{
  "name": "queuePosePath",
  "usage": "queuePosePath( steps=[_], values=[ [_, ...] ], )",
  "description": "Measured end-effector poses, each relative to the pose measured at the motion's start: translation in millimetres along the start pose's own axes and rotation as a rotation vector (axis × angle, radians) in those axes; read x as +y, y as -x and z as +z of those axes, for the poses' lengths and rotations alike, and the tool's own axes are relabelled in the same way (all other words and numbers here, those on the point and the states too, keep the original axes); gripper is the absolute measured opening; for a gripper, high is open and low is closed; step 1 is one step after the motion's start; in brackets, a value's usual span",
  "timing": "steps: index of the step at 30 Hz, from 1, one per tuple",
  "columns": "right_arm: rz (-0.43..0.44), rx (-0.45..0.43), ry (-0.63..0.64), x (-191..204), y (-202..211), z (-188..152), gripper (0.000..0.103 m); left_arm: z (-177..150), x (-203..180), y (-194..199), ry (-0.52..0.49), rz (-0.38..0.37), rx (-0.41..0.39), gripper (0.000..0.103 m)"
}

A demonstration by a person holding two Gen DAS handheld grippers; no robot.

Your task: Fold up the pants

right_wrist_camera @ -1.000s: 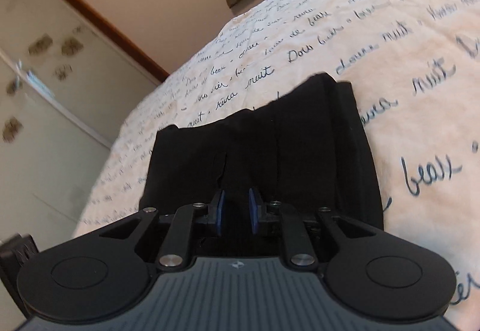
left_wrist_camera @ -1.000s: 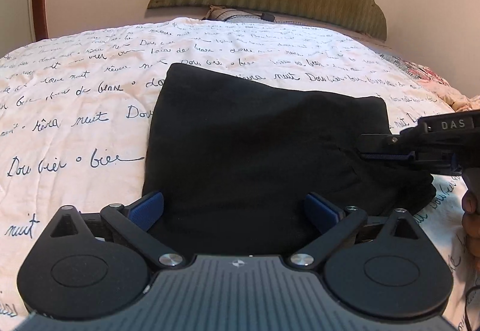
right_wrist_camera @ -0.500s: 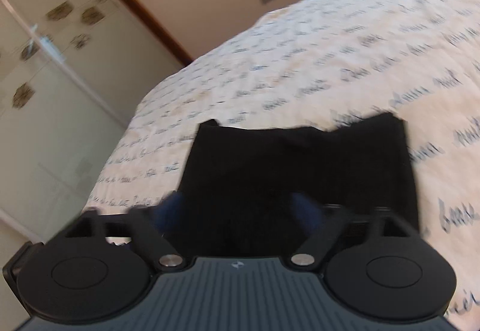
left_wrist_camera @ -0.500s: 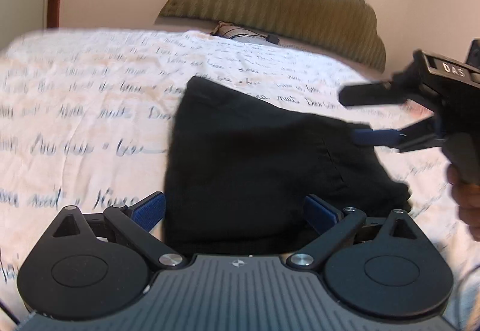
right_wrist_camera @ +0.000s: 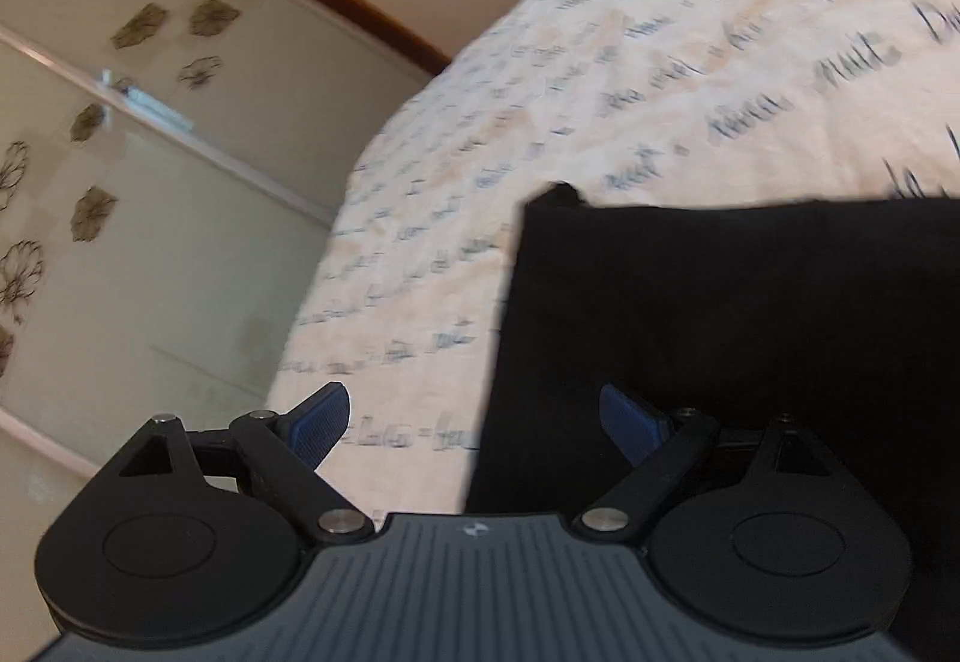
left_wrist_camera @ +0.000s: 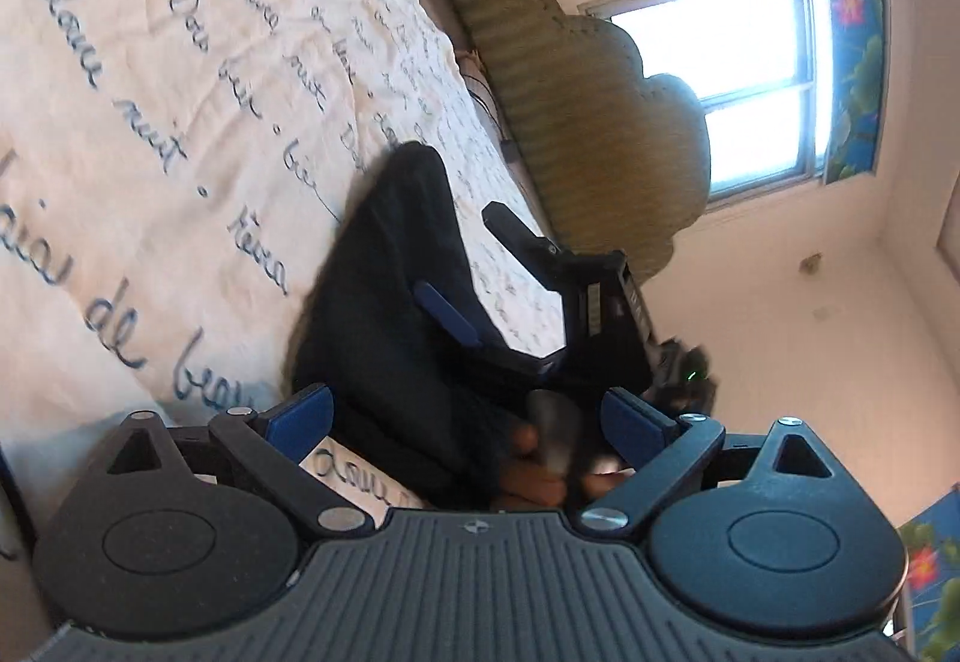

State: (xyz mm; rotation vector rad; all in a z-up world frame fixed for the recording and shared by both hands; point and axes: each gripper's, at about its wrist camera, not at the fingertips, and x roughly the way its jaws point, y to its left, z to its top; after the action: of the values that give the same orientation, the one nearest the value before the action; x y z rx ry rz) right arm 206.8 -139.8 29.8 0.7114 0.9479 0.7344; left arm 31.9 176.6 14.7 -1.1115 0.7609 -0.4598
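Observation:
The black pants [left_wrist_camera: 384, 302] lie folded flat on the white bedspread with blue script [left_wrist_camera: 150, 92]. My left gripper [left_wrist_camera: 468, 416] is rolled on its side near the pants' edge; its jaws are closing slightly, with nothing pressed between the blue pads. My right gripper [left_wrist_camera: 456, 251] hovers open over the pants, and a hand [left_wrist_camera: 540, 470] grips its handle. In the right wrist view the right gripper [right_wrist_camera: 474, 422] stands open. Its right pad is over the pants [right_wrist_camera: 720, 332], its left pad over the bedspread [right_wrist_camera: 660, 92], and neither pad touches cloth.
A padded olive headboard [left_wrist_camera: 588, 122] stands at the head of the bed, with a bright window [left_wrist_camera: 750, 80] behind it. Sliding wardrobe doors with a flower pattern [right_wrist_camera: 120, 182] run along the bed's far side. Bare bedspread surrounds the pants.
The right gripper, shut on the pants a second ago, has opened, let go and drawn back. The left gripper has rolled strongly onto its side and shifted sideways. The pants stay folded.

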Motion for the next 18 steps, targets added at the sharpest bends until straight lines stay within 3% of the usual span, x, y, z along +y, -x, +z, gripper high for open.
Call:
queuePosePath(
  steps=[4, 6, 9, 11, 15, 18],
  values=[
    [0.111, -0.089, -0.007, -20.8, 10.4, -8.8, 0.091, 6.3, 4.7, -14.0, 0.027, -0.023, -0.001, 0.097],
    [0.142, -0.126, 0.057, -24.1, 11.9, -16.9, 0.091, 7.8, 16.3, -25.3, 0.067, 0.028, 0.032, 0.089],
    [0.177, -0.200, 0.179, -25.0, 15.8, -34.7, 0.090, 5.2, 14.6, -19.3, 0.066, 0.021, 0.027, 0.090],
    [0.203, -0.203, 0.161, -28.4, 18.3, -32.1, 0.091, 2.0, 12.0, -16.9, 0.079, 0.023, 0.027, 0.093],
    [0.374, -0.256, 0.021, -56.7, 27.7, -25.2, 0.090, -3.3, 6.3, -17.6, 0.058, 0.073, -0.001, 0.094],
    [0.403, -0.263, 0.006, -59.4, 28.2, -23.8, 0.090, -3.1, 6.1, -21.9, 0.074, 0.088, -0.016, 0.094]
  ],
)
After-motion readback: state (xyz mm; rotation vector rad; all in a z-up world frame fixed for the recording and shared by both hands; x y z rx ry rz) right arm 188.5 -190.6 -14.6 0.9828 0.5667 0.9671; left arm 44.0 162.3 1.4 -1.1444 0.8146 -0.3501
